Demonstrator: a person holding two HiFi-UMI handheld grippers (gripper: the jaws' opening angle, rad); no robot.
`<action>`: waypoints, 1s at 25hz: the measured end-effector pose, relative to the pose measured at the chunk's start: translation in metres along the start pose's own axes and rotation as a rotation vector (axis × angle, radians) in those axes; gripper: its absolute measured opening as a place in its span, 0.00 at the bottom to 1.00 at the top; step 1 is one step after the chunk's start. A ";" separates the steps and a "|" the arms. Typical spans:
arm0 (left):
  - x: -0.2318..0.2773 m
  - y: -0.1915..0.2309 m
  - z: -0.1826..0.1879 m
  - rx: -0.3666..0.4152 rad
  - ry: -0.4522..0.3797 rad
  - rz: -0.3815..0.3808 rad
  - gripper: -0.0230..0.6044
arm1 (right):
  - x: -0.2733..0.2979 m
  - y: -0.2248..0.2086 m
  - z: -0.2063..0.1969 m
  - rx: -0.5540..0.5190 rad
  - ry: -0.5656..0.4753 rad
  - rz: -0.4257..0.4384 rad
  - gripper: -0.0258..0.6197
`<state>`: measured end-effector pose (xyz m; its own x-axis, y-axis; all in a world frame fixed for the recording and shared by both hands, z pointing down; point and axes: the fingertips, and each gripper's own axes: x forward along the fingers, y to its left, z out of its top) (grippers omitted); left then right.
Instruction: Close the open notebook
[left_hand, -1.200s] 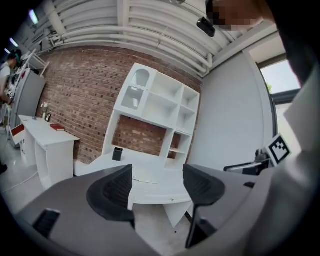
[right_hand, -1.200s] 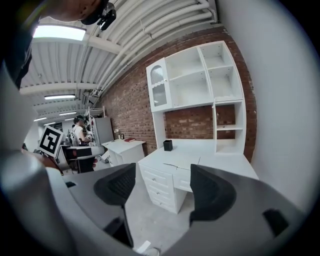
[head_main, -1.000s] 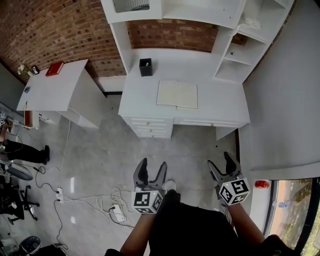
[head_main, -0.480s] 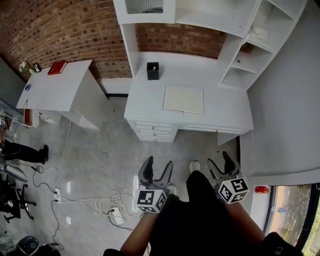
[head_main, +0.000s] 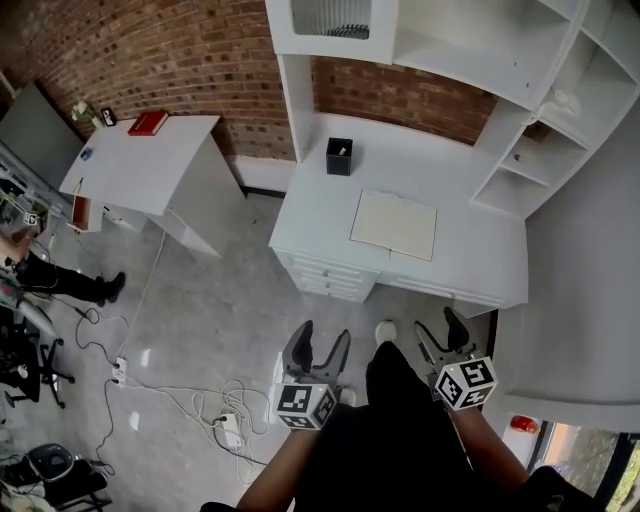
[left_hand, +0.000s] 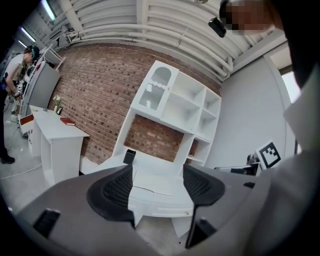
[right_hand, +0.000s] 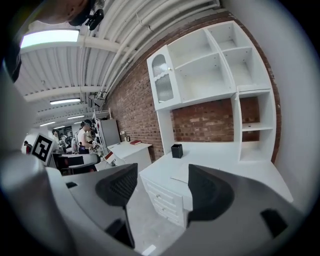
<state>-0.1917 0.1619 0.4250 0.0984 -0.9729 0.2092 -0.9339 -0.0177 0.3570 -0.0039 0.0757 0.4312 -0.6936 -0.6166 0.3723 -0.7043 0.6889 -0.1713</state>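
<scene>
1. the open notebook (head_main: 393, 225) lies flat on the white desk (head_main: 320, 205), pages up, right of the middle and near the front edge, above the drawers (head_main: 325, 278).
2. a black pen cup (head_main: 339, 157) stands farther back and to the left on the same desk, well apart from the notebook.
3. the left gripper (head_main: 321, 338) is held low over the grey floor, well short of the desk; its jaws stand spread wide with nothing between them.
4. the right gripper (head_main: 437, 325) is beside it, also well apart from the desk; its jaws have just been closing a little, yet they gape wide and hold nothing.
5. in the left gripper view the notebook (left_hand: 152, 181) shows far off in the gap of the left gripper (left_hand: 156, 175); in the right gripper view the right gripper (right_hand: 162, 175) frames the desk corner, with the notebook (right_hand: 181, 174) just beyond.
6. a white shoe (head_main: 386, 331) and a dark trouser leg show between the two grippers.
7. left of the desk stands a small white table (head_main: 140, 165) with a red book (head_main: 148, 122) on it, against the brick wall (head_main: 170, 60).
8. cables and a power strip (head_main: 225, 425) lie on the floor.
</scene>
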 end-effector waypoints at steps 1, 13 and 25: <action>0.011 0.001 0.002 -0.001 0.004 0.006 0.51 | 0.012 -0.008 0.005 -0.006 -0.005 0.010 0.51; 0.178 0.013 0.029 -0.041 -0.003 0.087 0.51 | 0.126 -0.152 0.052 -0.043 0.018 0.063 0.51; 0.280 0.055 -0.036 -0.163 0.090 0.260 0.51 | 0.239 -0.208 0.040 -0.114 0.136 0.245 0.51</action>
<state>-0.2034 -0.1032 0.5366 -0.0994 -0.9155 0.3898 -0.8651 0.2731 0.4208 -0.0290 -0.2297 0.5192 -0.8091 -0.3753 0.4522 -0.4916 0.8539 -0.1708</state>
